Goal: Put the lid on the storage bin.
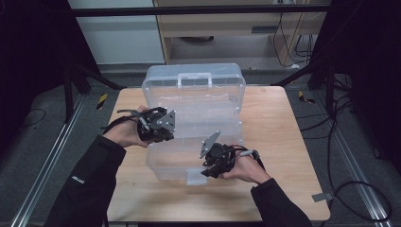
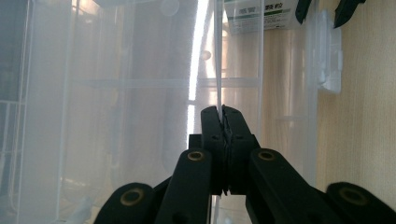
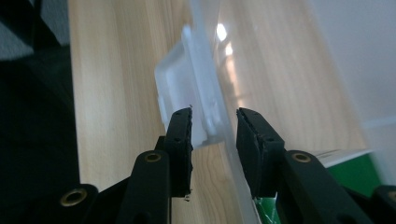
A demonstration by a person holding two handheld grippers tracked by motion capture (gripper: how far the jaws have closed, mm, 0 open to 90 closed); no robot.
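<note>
Hands at work on a clear plastic organiser box (image 1: 196,118), which was set at the middle of the wooden surface (image 1: 283,156), its carrying handle (image 1: 194,78) turned toward the far edge and its front latch (image 1: 196,176) toward the near edge. The left gripper (image 1: 158,124) was held at the box's left side, and in the left gripper view its jaws were pressed together on a thin transparent wall or lid edge (image 2: 218,70), pinching it. The right gripper (image 1: 215,163) was held at the near side of the box, just beside the latch; in the right gripper view its jaws were spread part-way, with the white latch tab (image 3: 187,88) and the clear lid rim standing between them, and whether the pads pressed on either could not be told. The step in hand was judged to be the release of the front latch while the box was steadied. For it to be done well, the left pinch would best be kept firm but not twisted, since thin plastic flexes. The right jaws would best be closed squarely on the tab alone, not on the rim behind it. The tab should then be swung away from the box body, so that the box is not dragged toward the near edge.
</note>
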